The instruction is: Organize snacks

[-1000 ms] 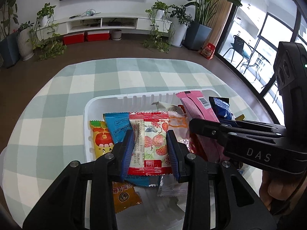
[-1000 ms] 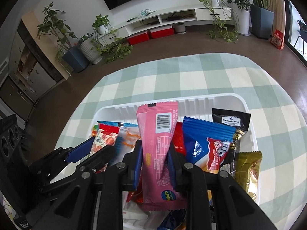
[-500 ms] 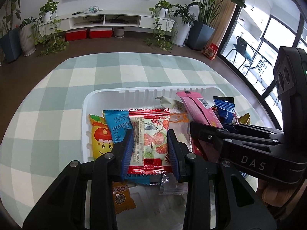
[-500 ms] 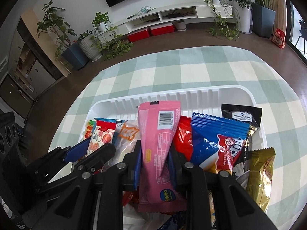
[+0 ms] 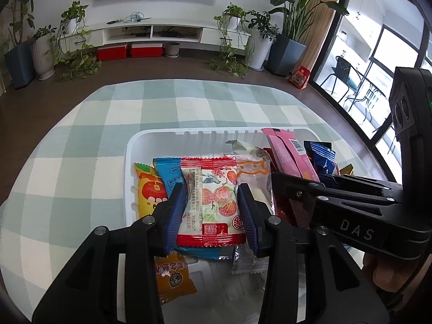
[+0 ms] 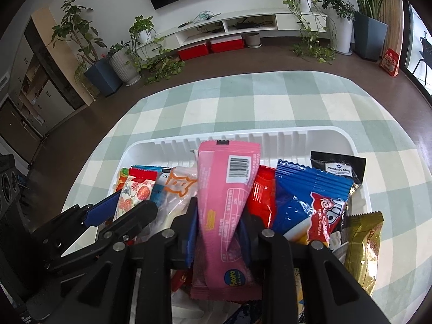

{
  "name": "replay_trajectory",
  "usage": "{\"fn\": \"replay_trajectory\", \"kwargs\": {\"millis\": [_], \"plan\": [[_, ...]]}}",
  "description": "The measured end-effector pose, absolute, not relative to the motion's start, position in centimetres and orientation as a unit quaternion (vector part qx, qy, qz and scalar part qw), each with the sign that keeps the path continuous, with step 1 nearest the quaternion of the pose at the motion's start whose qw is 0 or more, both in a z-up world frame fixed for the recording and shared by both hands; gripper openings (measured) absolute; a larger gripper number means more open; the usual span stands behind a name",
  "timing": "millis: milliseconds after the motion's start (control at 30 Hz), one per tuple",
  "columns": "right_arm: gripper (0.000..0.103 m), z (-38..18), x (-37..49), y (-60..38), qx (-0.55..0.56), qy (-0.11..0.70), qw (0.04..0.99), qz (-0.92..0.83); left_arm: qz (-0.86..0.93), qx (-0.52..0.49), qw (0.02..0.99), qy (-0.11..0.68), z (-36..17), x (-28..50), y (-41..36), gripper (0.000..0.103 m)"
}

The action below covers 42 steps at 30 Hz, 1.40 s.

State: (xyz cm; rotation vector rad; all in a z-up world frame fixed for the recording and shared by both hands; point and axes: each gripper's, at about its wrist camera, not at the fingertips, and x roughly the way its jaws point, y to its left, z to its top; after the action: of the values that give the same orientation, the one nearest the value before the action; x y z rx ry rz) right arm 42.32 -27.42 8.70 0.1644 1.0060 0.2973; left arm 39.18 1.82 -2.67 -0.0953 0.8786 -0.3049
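Note:
A white tray [image 5: 189, 135] holds several snack packs on the checked tablecloth. My left gripper [image 5: 212, 202] is shut on a red-and-white strawberry pack [image 5: 213, 197], held over the tray's left side. My right gripper [image 6: 217, 216] is shut on a pink pack [image 6: 224, 189] over the tray's middle; the pink pack also shows in the left wrist view [image 5: 289, 156]. Beside it lie a blue cream-wafer pack [image 6: 305, 202], a red pack [image 6: 262, 194], a black pack [image 6: 337, 167] and a gold pack [image 6: 364, 243].
A yellow pack [image 5: 148, 189], a blue pack [image 5: 168, 172], a clear cat-print pack [image 5: 253, 172] and an orange pack [image 5: 172, 278] lie in the tray. The tablecloth [image 5: 81, 162] surrounds the tray [image 6: 270, 137]. Plants and a TV shelf stand beyond.
Both grippers have drawn back and risen slightly with their packs; the tray sits a little farther away in both views. Grips are unchanged.

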Motion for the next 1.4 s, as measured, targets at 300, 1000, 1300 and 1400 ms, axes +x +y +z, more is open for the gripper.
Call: {"fn": "replay_trajectory", "kwargs": {"millis": [300,1000,1300,1400], "plan": [[0.038,9.1,42.2,-27.4,0.073,0.475,0.865,0.141,-0.132,-0.048,0.899,0.414,-2.3,38.2,2.7,0.050],[0.087,14.4,37.7,-28.9,0.092,0.401,0.902,0.128,-0.129,-0.056,0.924,0.357,2.1,31.6,3.6,0.103],[0.101,17.5,28.9,-33.1,0.131,0.321,0.929,0.127,-0.124,0.015,0.957,0.262,5.9,20.4,1.9,0.103],[0.102,18.9,25.4,-34.1,0.122,0.283,0.945,0.112,-0.087,0.053,0.969,0.225,7.6,16.2,0.4,0.103]]}}
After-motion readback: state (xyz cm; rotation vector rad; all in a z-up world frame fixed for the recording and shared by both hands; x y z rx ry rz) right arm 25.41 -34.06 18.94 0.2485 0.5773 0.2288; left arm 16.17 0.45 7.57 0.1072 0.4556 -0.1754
